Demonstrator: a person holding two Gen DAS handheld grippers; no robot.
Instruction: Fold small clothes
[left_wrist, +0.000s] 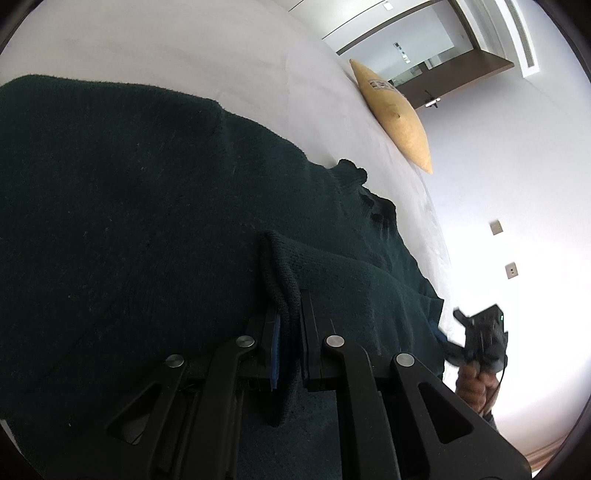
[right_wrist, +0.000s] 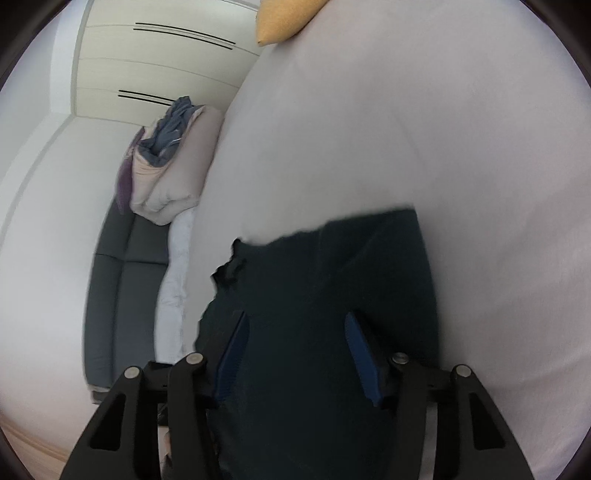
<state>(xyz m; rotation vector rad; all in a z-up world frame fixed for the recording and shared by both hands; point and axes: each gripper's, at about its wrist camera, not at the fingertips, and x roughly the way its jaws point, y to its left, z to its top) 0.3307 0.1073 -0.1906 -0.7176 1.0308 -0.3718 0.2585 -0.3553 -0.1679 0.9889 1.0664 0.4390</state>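
**Sleeve pinched, second grip pending**

The dark green sweater lies spread on the white bed, its far hem toward the yellow cushion. My left gripper has its jaws clamped on a ribbed cuff fold. My right gripper straddles the sweater's near edge, jaws apart, not pressing. I judge a fold is starting; next I need the right jaws to bite cloth.

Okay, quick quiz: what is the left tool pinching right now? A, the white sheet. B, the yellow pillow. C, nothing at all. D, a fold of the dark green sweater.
D: in the left wrist view the left tool is shut on a raised fold of the dark green sweater, while the yellow pillow lies far off on the white sheet.
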